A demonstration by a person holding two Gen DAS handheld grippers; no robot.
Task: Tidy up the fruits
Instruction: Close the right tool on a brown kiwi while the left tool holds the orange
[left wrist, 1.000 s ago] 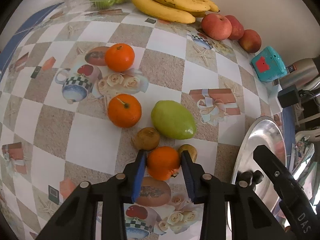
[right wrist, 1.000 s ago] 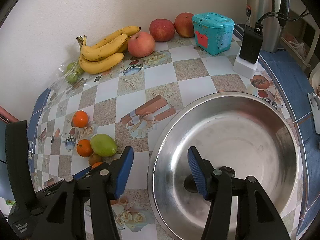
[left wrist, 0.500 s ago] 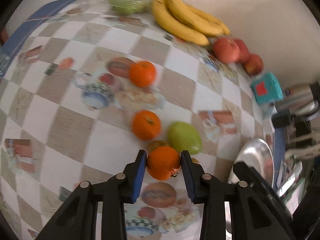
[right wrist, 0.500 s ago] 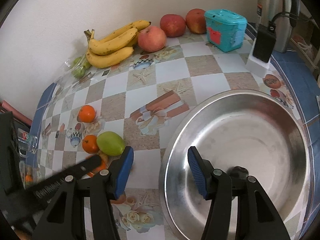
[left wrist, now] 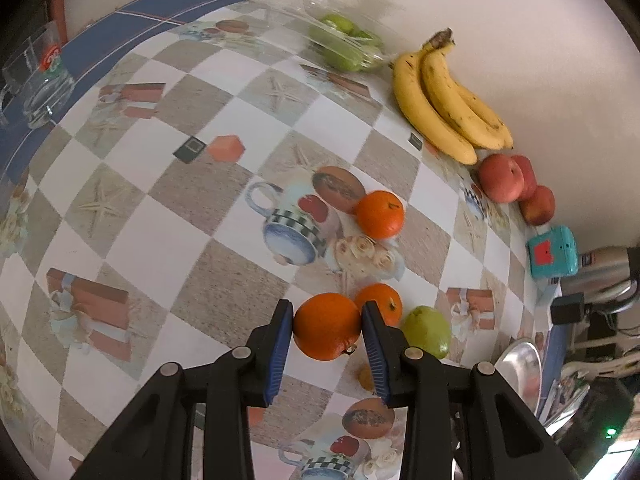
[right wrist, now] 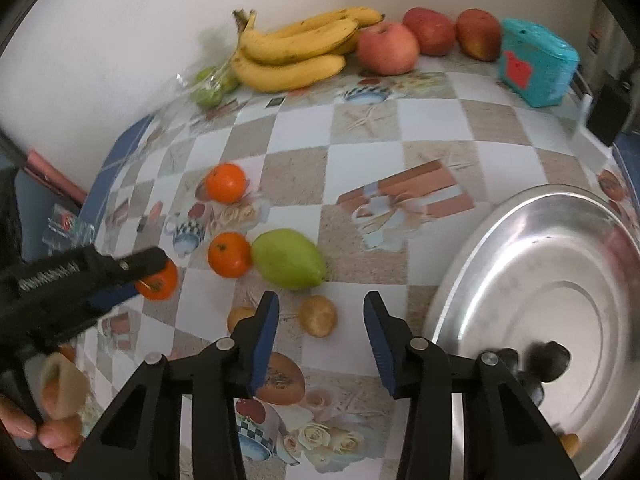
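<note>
Between the blue pads of the left gripper, an orange is clamped and held above the patterned tablecloth, with a second orange and a green mango just behind it and a third orange farther back. Near the silver bowl, the right gripper hangs over the cloth with its jaws closing and nothing pressed between them, a small brown fruit lying on the cloth below the gap and another beside its left finger. Against the wall lie bananas, three apples and a teal box.
</note>
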